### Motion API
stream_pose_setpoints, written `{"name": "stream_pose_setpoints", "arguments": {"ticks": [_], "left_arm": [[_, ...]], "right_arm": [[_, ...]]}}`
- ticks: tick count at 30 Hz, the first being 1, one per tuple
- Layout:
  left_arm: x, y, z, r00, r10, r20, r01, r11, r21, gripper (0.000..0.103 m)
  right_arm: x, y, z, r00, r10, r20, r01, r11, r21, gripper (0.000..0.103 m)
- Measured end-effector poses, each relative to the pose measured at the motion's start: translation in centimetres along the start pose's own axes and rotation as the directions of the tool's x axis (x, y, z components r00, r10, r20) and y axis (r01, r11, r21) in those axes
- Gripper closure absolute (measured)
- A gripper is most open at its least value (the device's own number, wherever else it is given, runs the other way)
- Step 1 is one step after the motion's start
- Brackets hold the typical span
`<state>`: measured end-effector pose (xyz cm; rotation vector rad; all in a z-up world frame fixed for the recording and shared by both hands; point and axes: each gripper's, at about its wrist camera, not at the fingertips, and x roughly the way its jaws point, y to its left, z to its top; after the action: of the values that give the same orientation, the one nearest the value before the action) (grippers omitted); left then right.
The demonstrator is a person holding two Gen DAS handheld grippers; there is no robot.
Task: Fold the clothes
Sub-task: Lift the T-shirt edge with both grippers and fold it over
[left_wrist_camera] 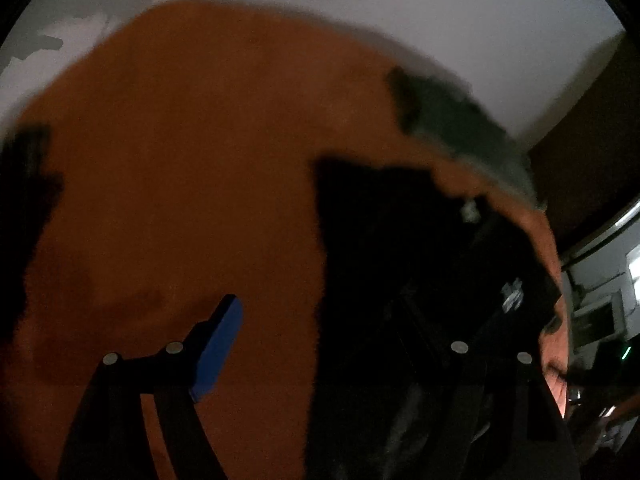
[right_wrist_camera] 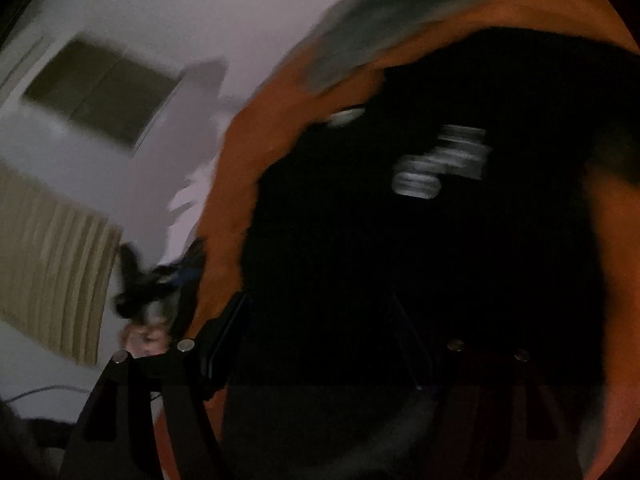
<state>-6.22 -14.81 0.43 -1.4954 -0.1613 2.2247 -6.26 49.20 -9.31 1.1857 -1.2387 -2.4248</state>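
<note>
An orange garment (left_wrist_camera: 180, 160) with a black panel (left_wrist_camera: 380, 240) and a grey-green trim (left_wrist_camera: 452, 120) hangs close in front of both cameras, held up against the ceiling. My left gripper (left_wrist_camera: 320, 340) has its fingers wide apart. Its left finger's blue pad (left_wrist_camera: 218, 348) shows against the orange cloth, and the right finger is lost in the black panel. In the right wrist view the same garment (right_wrist_camera: 500, 12) fills the right side. My right gripper (right_wrist_camera: 320, 340) also stands wide, with black cloth (right_wrist_camera: 400, 260) across the gap. Both views are dark and blurred.
A pale ceiling (left_wrist_camera: 400, 8) lies behind the garment. A person's face (right_wrist_camera: 144, 336) shows low on the left in the right wrist view, beside a dark gripper-like shape (right_wrist_camera: 160, 276). A striped curtain (right_wrist_camera: 52, 260) hangs at the left. Shelving (left_wrist_camera: 600, 288) stands at the right.
</note>
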Motion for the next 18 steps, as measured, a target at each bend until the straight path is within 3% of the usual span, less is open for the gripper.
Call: {"name": "stream_pose_setpoints", "arguments": {"ticks": [3, 5, 7, 10, 11, 12, 14, 16, 17, 18], "left_arm": [[1.4, 2.0, -2.2, 0.999, -0.009, -0.043, 0.006, 0.998, -0.058, 0.026], [1.8, 1.7, -2.7, 0.999, 0.014, -0.043, -0.016, 0.999, -0.042, 0.026], [2.4, 0.6, -3.0, 0.998, 0.055, -0.027, -0.054, 0.998, 0.011, 0.026], [2.6, -1.3, -3.4, 0.997, 0.079, -0.015, -0.077, 0.991, 0.107, 0.026], [2.8, -2.2, -3.6, 0.996, 0.09, -0.011, -0.088, 0.987, 0.134, 0.026], [3.1, -2.8, -3.6, 0.994, 0.105, -0.004, -0.103, 0.982, 0.158, 0.026], [3.8, -3.4, -3.5, 0.991, 0.13, 0.004, -0.129, 0.974, 0.186, 0.026], [4.5, -3.5, -3.5, 0.989, 0.145, 0.003, -0.143, 0.972, 0.188, 0.026], [4.9, -3.5, -3.4, 0.988, 0.152, 0.002, -0.15, 0.97, 0.189, 0.026], [5.2, -3.6, -3.4, 0.987, 0.159, 0.002, -0.157, 0.969, 0.191, 0.026]], "right_arm": [[4.5, 4.1, 3.0, 0.997, 0.037, -0.069, -0.042, 0.995, -0.085, 0.031], [8.7, 7.3, 4.8, 0.992, 0.044, -0.117, -0.059, 0.99, -0.126, 0.031], [12.5, 10.8, 5.9, 0.988, -0.046, -0.15, 0.004, 0.964, -0.267, 0.031], [18.6, 15.1, 7.1, 0.961, -0.223, -0.161, 0.109, 0.845, -0.523, 0.031], [20.3, 15.3, 7.5, 0.953, -0.242, -0.184, 0.109, 0.837, -0.536, 0.031], [22.0, 15.4, 7.8, 0.943, -0.258, -0.209, 0.107, 0.832, -0.544, 0.036], [24.9, 14.7, 8.1, 0.922, -0.279, -0.269, 0.106, 0.85, -0.517, 0.058], [26.0, 14.1, 7.3, 0.91, -0.305, -0.28, 0.12, 0.842, -0.527, 0.101], [26.5, 13.7, 6.8, 0.904, -0.318, -0.285, 0.127, 0.837, -0.533, 0.101], [26.0, 13.7, 6.6, 0.913, -0.312, -0.262, 0.133, 0.836, -0.533, 0.101]]}}
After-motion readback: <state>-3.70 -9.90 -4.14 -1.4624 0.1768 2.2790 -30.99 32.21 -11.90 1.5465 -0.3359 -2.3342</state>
